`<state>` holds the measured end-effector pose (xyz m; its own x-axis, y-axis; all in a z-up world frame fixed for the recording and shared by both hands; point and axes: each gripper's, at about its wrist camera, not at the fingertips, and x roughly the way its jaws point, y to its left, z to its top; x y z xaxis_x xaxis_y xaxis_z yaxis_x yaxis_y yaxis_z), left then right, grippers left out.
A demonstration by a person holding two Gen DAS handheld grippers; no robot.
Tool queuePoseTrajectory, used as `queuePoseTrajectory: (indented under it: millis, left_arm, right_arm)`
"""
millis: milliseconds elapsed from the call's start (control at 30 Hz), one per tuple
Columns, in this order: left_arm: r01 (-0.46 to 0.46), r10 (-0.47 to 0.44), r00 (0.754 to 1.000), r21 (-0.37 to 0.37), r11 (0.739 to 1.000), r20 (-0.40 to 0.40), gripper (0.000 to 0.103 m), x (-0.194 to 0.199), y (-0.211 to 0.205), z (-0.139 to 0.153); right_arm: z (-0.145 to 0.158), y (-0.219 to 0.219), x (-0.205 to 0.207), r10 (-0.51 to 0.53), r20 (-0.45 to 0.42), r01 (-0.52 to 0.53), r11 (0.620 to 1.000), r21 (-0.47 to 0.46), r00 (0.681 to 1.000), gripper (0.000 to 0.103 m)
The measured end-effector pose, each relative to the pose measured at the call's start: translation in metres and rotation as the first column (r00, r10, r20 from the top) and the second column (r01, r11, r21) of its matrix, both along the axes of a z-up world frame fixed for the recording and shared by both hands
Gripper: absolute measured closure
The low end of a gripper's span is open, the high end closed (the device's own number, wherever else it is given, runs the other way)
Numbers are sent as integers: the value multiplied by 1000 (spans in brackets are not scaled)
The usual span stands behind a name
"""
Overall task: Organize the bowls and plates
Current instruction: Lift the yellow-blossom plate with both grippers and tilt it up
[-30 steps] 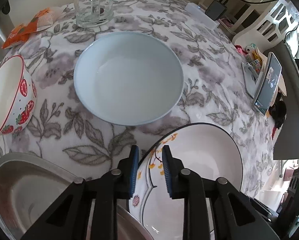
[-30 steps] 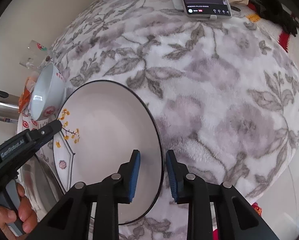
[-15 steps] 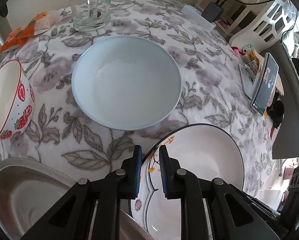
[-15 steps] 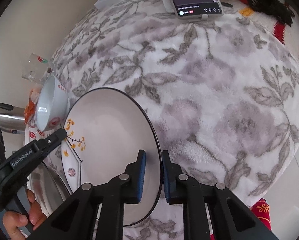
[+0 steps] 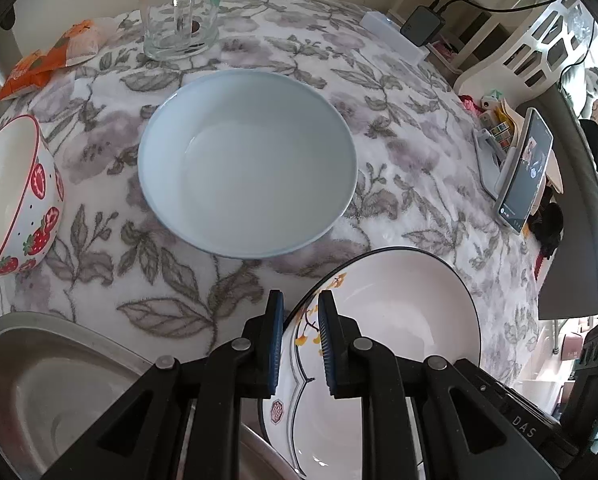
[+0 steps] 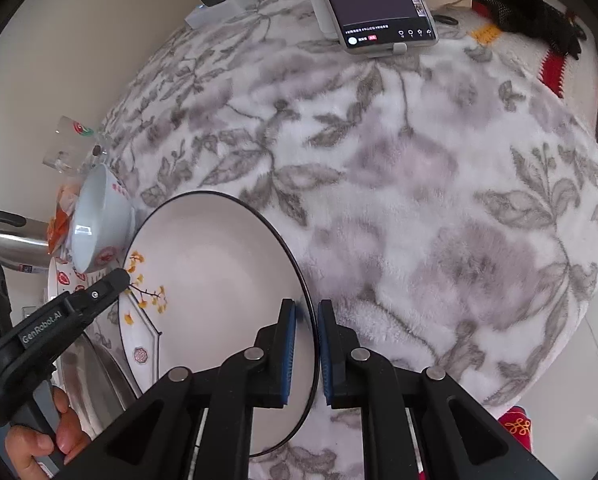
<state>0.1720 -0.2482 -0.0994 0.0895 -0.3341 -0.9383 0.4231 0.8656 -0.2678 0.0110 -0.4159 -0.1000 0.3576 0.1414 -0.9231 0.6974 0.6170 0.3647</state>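
A white plate (image 5: pixel 399 312) with a thin black rim and yellow flower sprigs lies tilted over the floral cloth and the edge of a metal basin (image 5: pixel 59 380). My left gripper (image 5: pixel 301 300) is shut on its flowered rim. On the opposite rim, in the right wrist view, my right gripper (image 6: pixel 305 308) has its jaws closing, with the edge of the plate (image 6: pixel 219 264) pinched between the pads. A pale blue bowl (image 5: pixel 247 168) sits empty just beyond the plate. Further left stands a strawberry-patterned bowl (image 5: pixel 19 200).
A glass mug (image 5: pixel 179 8) and orange snack packets (image 5: pixel 51 60) lie at the far side. A phone (image 5: pixel 527 172) leans on a stand at the right edge. A steel kettle (image 6: pixel 15 244) stands behind the strawberry bowl (image 6: pixel 95 224). A hand (image 6: pixel 39 440) holds the left gripper's handle.
Both pairs of jaws have narrowed from a clear gap onto the plate's rim, left first and right after. The bowls and the mug stayed where they were.
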Motion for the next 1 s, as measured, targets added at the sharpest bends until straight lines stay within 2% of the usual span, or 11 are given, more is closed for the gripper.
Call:
queuePoseTrajectory:
  millis: [467,767,800,833,900,933,1000]
  left_arm:
    - [0,0,1000,10,1000,-4,85,1,-1,-3]
    - [-33,32,999,-18,999,-23,85,4,4,0]
    - [-37,37,999,-27,999,-21,85,4,5,3]
    - [-37,36,999,-46,998,-22,90,4,5,5]
    - [-23,-8,991,-227,974,-137,93,2,5,9]
    - [-8,-32,988,-257,966,-151,93,-1,0,12]
    - [54,-68,995,-177,983,-76,93,-9,-13,21]
  right_arm:
    - [-3,3,-6,-11,2,11,999,43,1000,91]
    - [-2,-3,-9,-47,33,44,995,86,998,90]
    - [0,-3,-9,-46,43,42,995,85,998,90]
    - [3,-4,-9,-44,50,39,996,84,998,90]
    - [9,-3,-8,-36,80,29,995,93,996,90]
    - [11,-2,-7,-31,81,24,996,84,996,90]
    - [8,-2,-5,-29,68,23,997,78,997,90]
